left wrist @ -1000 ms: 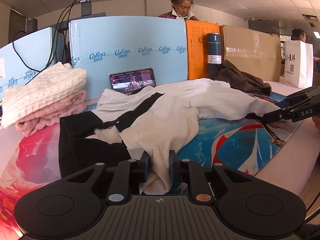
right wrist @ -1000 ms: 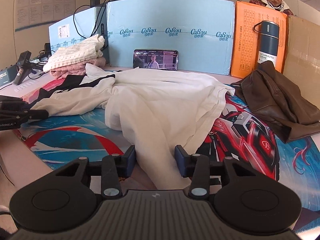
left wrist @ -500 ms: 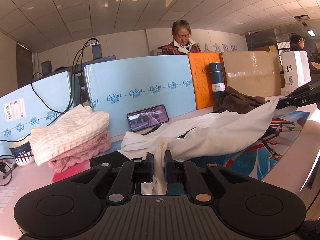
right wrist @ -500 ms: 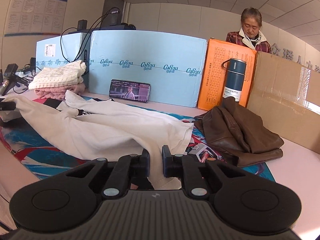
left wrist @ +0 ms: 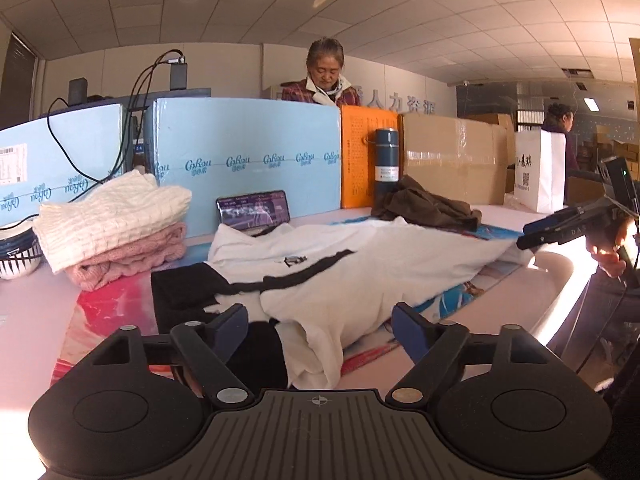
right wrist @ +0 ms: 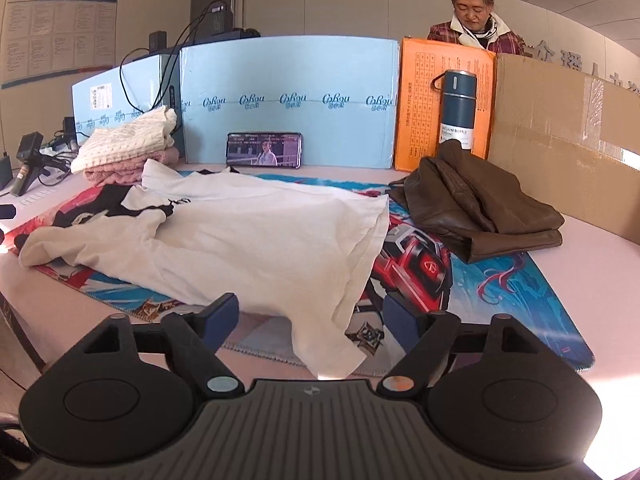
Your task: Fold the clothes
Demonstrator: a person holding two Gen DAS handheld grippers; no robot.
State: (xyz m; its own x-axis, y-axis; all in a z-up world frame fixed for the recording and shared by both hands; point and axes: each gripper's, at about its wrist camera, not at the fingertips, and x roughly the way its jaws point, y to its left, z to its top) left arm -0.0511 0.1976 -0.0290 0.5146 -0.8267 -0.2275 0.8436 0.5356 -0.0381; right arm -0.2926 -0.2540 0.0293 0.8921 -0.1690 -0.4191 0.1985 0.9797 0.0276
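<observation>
Two grippers, both with fingers spread wide, nothing between them. Left gripper (left wrist: 320, 326) low over the near table edge, blue pads well apart, a limp fold of the white-and-black shirt (left wrist: 360, 268) drooping just ahead of the gap but not pinched. Right gripper (right wrist: 312, 318) likewise parted, the shirt's (right wrist: 256, 240) hem corner hanging over the mat edge between the pads without touching either — as far as can be told. In the left view, right gripper seen again at the far right edge (left wrist: 576, 226), gripped by a hand (left wrist: 612, 248), hovering beyond the shirt's far end.

Shirt spread crumpled across the printed mat (right wrist: 500, 292), white body toward the right, black panels and a black stripe toward the left, one sleeve bunched at the near left edge. Mat flat on the pale table (right wrist: 600, 276).

Behind the shirt, a phone (right wrist: 264, 150) propped on its side against the light blue board (right wrist: 288, 80), screen lit. Left of it, a stack of folded knits — cream sweater (left wrist: 112, 212) on top of pink sweater (left wrist: 132, 252). Right of the shirt, a brown jacket (right wrist: 480, 208) folded loosely on the mat, touching the foot of the dark blue vacuum bottle (right wrist: 458, 108), which stands upright before the orange board (right wrist: 416, 100). Cardboard box (right wrist: 568, 140) further right. A person (right wrist: 476, 12) behind the boards, looking down. Patterned bowl (left wrist: 16, 256) at the far left of the left view.
</observation>
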